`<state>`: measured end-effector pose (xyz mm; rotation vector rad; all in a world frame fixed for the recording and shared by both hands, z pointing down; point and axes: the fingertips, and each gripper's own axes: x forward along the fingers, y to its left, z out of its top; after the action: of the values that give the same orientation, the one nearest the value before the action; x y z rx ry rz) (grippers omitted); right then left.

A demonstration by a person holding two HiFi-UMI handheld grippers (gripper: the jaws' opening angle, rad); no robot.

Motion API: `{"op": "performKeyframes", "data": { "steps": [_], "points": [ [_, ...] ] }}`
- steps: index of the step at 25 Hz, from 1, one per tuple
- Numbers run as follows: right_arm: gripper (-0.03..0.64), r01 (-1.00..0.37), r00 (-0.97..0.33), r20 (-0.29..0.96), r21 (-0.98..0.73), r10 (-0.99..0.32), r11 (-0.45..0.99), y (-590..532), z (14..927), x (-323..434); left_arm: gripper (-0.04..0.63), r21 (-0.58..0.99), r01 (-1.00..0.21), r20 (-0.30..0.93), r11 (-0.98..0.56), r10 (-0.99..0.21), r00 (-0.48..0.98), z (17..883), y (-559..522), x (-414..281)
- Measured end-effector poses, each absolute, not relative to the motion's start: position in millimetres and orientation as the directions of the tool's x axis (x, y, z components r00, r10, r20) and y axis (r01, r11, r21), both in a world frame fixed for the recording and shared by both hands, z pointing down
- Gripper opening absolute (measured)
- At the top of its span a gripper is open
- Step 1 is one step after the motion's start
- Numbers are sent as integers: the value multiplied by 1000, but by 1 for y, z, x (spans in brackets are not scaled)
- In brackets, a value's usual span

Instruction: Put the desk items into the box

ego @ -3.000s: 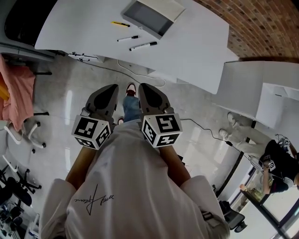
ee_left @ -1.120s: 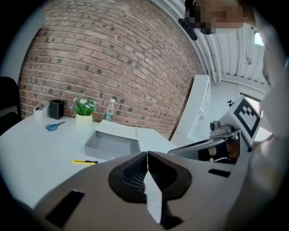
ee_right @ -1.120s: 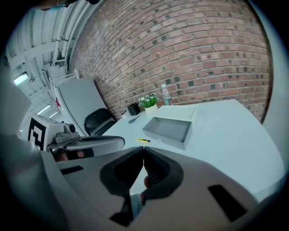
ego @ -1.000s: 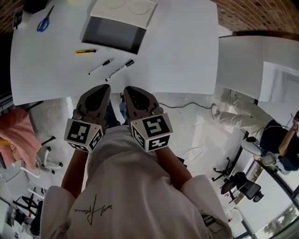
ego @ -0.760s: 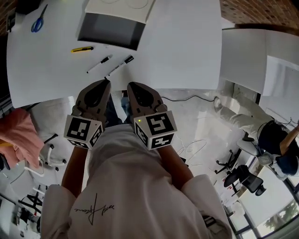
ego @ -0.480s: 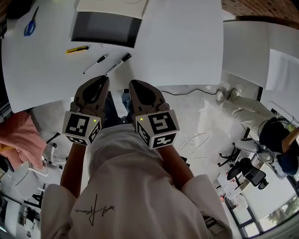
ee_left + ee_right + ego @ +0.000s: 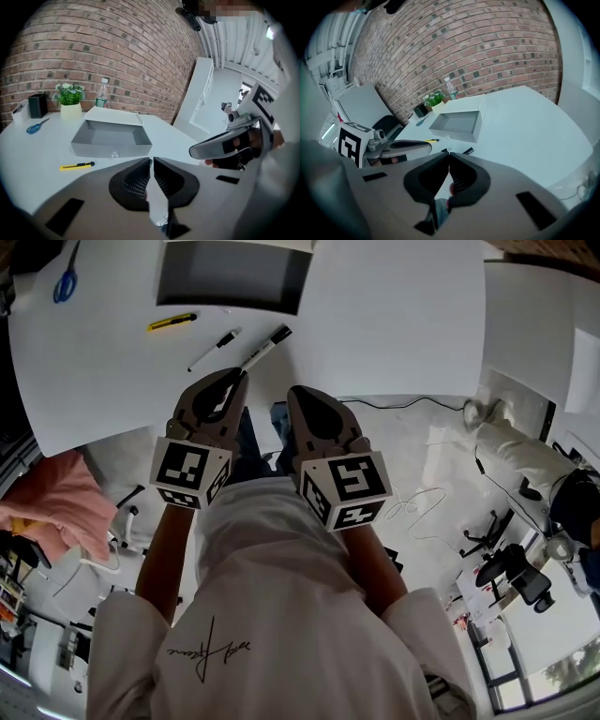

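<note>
The left claw (image 7: 231, 381) and right claw (image 7: 298, 395) are seen side by side at the near edge of the bench (image 7: 394, 324), both closed on nothing. Just beyond, a thin marker (image 7: 214, 350) and a thick marker (image 7: 265, 346) are laid parallel, long axes slanting from near-left to far-right. The yellow cutter (image 7: 172, 322) is laid almost crosswise, dark tip rightward. The open box (image 7: 232, 277) is set farther back. Should the jaws not be parted in time, a marker would likely be nudged and rolled away.

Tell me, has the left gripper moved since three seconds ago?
Yes. The left gripper came toward the desk: its tip now overlaps the desk edge near a marker; earlier, floor lay between them.
</note>
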<state>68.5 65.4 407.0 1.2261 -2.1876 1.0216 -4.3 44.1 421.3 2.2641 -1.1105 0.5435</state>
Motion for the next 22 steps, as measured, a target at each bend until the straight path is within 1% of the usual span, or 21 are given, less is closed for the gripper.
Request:
{"op": "performKeyframes", "data": {
  "steps": [3, 5, 7, 13, 22],
  "points": [
    [25, -860, -510, 667, -398, -542, 319, 66, 411, 65, 13, 274, -805, 592, -526, -567, 573, 429, 42, -11],
    [25, -863, -504, 670, -402, -544, 305, 68, 413, 67, 53, 262, -793, 608, -549, -545, 578, 436, 41, -9],
    [25, -868, -496, 676, -404, -545, 288, 70, 416, 70, 70, 253, -782, 624, -569, -522, 582, 444, 40, -5],
    [25, -879, -472, 688, -409, -552, 243, 76, 423, 77, 87, 222, -753, 663, -619, -470, 583, 466, 37, 4],
    [25, -887, -453, 702, -417, -550, 198, 81, 432, 84, 108, 148, -718, 718, -680, -425, 551, 490, 28, 16]
  ]
}}
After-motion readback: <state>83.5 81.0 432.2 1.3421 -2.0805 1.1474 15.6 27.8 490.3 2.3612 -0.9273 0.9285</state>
